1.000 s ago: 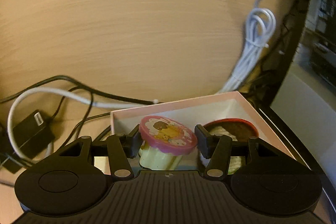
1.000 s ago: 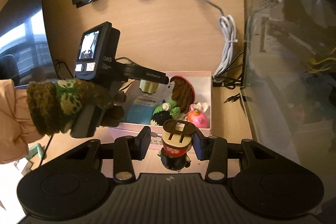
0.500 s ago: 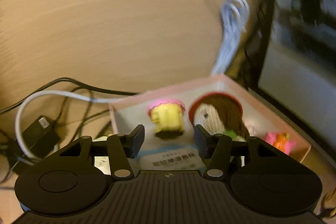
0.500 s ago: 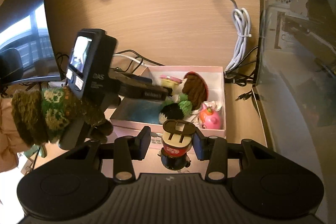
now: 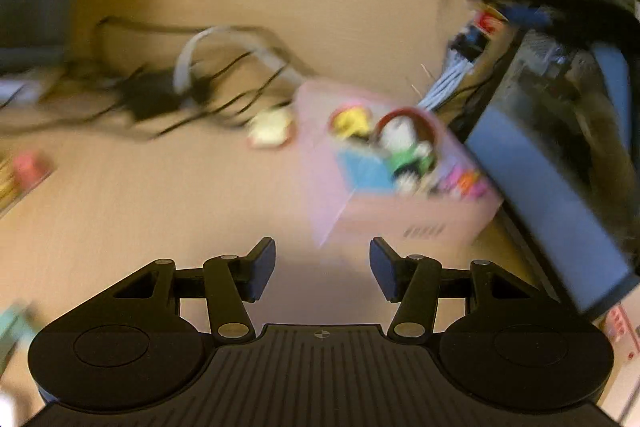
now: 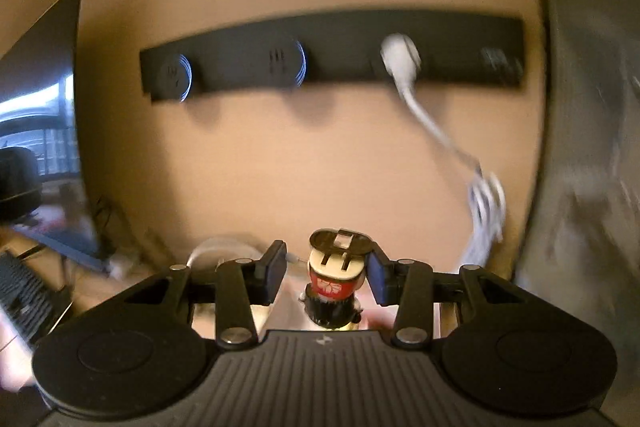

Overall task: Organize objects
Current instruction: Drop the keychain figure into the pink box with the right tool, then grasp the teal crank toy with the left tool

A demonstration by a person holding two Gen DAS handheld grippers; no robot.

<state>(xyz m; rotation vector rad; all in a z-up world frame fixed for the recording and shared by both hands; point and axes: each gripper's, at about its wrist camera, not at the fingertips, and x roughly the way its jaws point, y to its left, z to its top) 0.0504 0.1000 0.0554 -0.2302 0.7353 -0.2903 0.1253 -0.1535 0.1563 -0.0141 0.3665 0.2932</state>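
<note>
In the blurred left wrist view, a pink box (image 5: 400,215) sits on the wooden desk and holds a yellow cupcake toy with a pink lid (image 5: 352,121), a knitted doll (image 5: 408,143) and a small pink toy (image 5: 464,185). My left gripper (image 5: 322,269) is open and empty, pulled back in front of the box. In the right wrist view, a small figurine with a tan hat and red band (image 6: 334,275) stands between the fingers of my right gripper (image 6: 326,273); the jaws stand apart around it, with a gap on the left side.
Black and white cables (image 5: 200,83) and a cream object (image 5: 270,129) lie left of the box. A dark screen (image 5: 548,195) stands at the right. A black power strip (image 6: 332,55) with a white plug (image 6: 400,59) hangs on the wall; a keyboard (image 6: 24,299) sits at left.
My left gripper pulled back from the box, leaving the cupcake toy inside. My right gripper, with the figurine between its fingers, moved forward and tilted up towards the wall; its jaws widened slightly.
</note>
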